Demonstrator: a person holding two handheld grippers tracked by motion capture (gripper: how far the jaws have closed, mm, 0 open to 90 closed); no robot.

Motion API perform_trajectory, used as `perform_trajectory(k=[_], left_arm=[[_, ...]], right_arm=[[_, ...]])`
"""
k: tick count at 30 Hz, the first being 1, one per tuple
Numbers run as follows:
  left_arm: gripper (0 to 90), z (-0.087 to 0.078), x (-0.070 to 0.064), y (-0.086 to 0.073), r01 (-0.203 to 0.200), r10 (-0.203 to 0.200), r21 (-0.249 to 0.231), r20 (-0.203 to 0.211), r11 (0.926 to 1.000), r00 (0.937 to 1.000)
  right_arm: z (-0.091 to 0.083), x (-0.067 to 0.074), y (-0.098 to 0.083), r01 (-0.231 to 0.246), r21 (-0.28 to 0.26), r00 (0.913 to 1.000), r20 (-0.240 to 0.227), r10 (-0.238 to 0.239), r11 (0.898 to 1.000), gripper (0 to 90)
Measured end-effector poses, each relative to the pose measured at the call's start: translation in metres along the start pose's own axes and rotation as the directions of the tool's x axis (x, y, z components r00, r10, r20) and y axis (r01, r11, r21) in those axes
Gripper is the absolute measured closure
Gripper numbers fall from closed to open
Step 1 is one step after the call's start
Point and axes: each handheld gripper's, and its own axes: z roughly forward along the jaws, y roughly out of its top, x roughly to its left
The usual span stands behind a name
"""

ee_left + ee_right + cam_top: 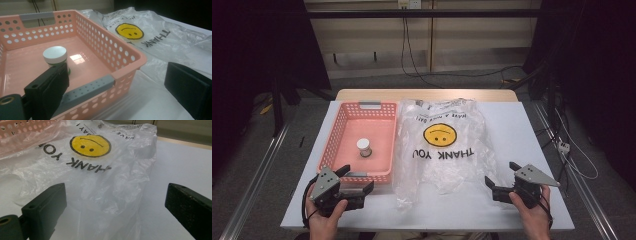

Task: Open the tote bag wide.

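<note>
Both grippers rest at the near edge of the white table (532,125), each held in one of the person's hands: the left gripper (357,184) sits just in front of the pink perforated plastic basket (343,125), the right gripper (499,181) just beside the near right corner of the crumpled clear plastic bag printed with a yellow smiley face and the words THANK YOU (442,150). Jaws on both stand wide and hold nothing; in the left gripper view one jaw overlaps the basket's near grey handle (87,91), though whether it touches is unclear. Inside the basket stands a small round jar with a white lid (364,147), upright and alone on the basket floor. The bag lies flat beside the basket, touching its right wall, its mouth apparently toward the person. Judging from this layout, the work looks barely begun: nothing is gripped, the jar is not bagged, and the bag is unopened. Whether the bag holds anything cannot be told through its folds, and the jar's label is too small to read.
</note>
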Motion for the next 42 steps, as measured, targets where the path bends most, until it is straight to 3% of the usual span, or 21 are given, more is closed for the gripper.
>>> perform_trajectory(k=[5, 15, 26, 29, 37, 42], left_arm=[[5.4, 0.001, -0.001, 0.0, 0.007, -0.007, 0.008, -0.014, 0.9999, 0.9999], [5.4, 0.004, -0.001, -0.001, 0.003, -0.002, 0.026, -0.012, 0.9996, 0.9999], [5.4, 0.004, -0.002, -0.001, -0.007, 0.007, 0.033, 0.001, 0.9994, 1.0], [5.4, 0.003, -0.002, -0.002, -0.008, 0.008, 0.031, 0.005, 0.9995, 1.0], [5.4, 0.002, -0.004, -0.001, -0.011, 0.011, 0.026, 0.011, 0.9996, 0.9999], [5.4, 0.002, -0.004, -0.001, -0.016, 0.015, 0.028, 0.016, 0.9995, 0.9997]], right_arm=[[0.004, 0.001, 0.001, -0.026, 0.003, 0.9997, -0.001, 0.026, 1.0, 4.4], [0.009, 0.006, 0.003, -0.031, 0.015, 0.9987, -0.041, 0.031, 0.999, 4.4], [0.014, 0.012, 0.005, -0.001, 0.039, 0.9975, -0.071, 0.003, 0.999, 5.4], [0.014, 0.016, 0.008, 0.018, 0.054, 0.9961, -0.087, -0.013, 0.998, 9.3], [0.021, 0.028, 0.025, 0.069, 0.119, 0.9884, -0.143, -0.052, 0.99, 10.1], [0.034, 0.041, 0.034, 0.116, 0.168, 0.9712, -0.226, -0.077, 0.979, 10.8]])
